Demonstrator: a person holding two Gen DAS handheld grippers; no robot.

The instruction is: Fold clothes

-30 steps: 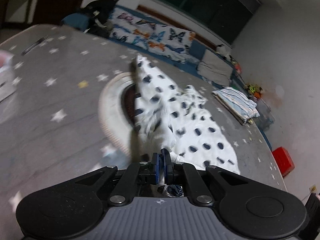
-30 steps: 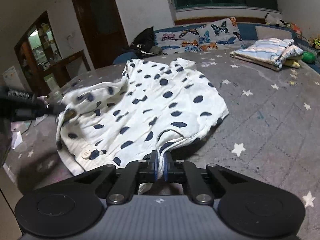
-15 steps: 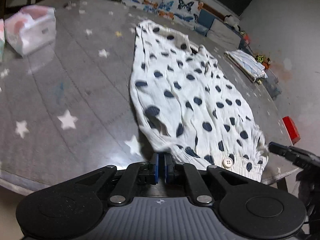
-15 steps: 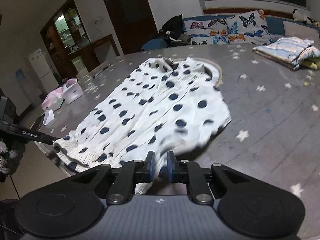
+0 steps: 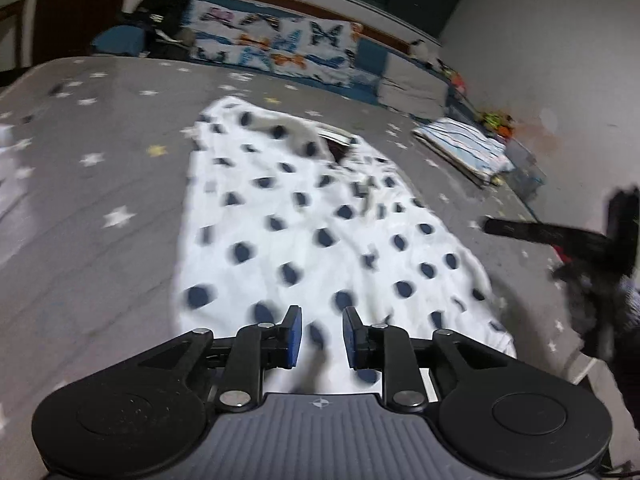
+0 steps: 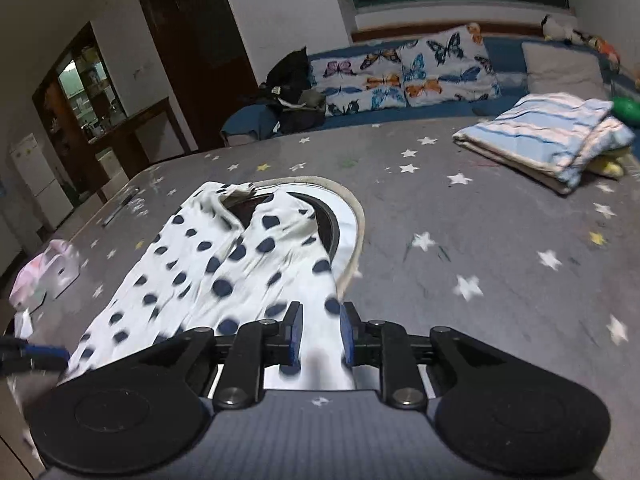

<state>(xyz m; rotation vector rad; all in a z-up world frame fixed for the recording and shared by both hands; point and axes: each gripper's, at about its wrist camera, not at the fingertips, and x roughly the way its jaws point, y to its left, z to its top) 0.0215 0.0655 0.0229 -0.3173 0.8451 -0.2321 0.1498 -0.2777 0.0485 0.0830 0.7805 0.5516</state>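
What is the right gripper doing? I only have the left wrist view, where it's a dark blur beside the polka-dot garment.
Observer: In the right wrist view, the right gripper has its fingers apart and opening, with the polka-dot garment running between them.
Operator: Is anything under the collar end?
Observer: Yes. A round white-rimmed disc lies on the table, and the collar is draped over it.
Operator: There's a white blur at my left edge. What is it?
Observer: It's a pink and white box near the table's edge, apart from the garment.
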